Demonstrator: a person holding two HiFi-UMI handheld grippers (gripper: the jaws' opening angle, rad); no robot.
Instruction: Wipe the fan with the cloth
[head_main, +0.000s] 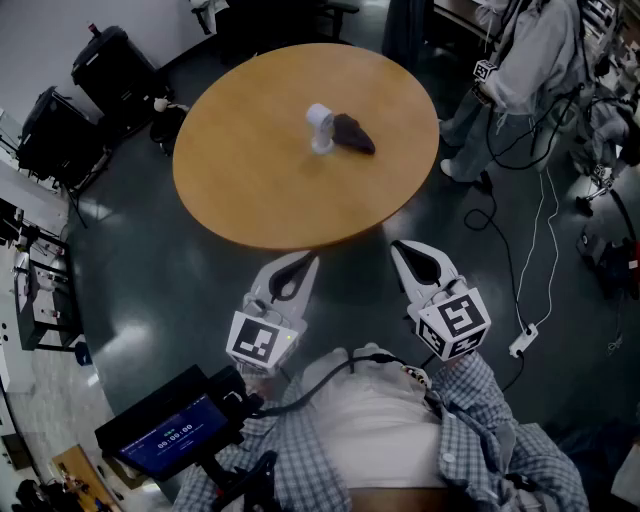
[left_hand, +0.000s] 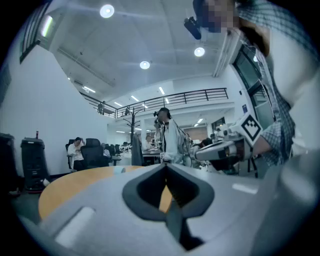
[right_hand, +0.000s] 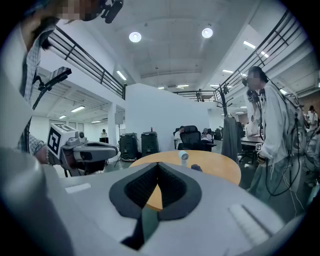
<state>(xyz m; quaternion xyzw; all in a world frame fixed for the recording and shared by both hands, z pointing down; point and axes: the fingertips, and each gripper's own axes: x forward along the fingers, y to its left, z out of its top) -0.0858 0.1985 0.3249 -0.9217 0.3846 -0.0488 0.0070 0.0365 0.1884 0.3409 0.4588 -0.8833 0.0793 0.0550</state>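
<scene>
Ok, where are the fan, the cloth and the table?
fan (head_main: 320, 128), head view, its white body.
cloth (head_main: 353, 133), head view, middle of the dark bundle.
table (head_main: 250, 180), head view, bare wooden top.

One table (head_main: 250, 195), one fan (head_main: 320, 128), one cloth (head_main: 354, 134), two grippers (left gripper (head_main: 308, 260), right gripper (head_main: 398, 246)), two black cases (head_main: 112, 62)

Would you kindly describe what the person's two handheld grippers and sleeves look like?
Both the left gripper and right gripper have pale grey pointed shells with dark ribbed pads, and each carries a cube of black-and-white square markers. A black cable runs over the white shirt. The sleeves are light checked fabric.
</scene>
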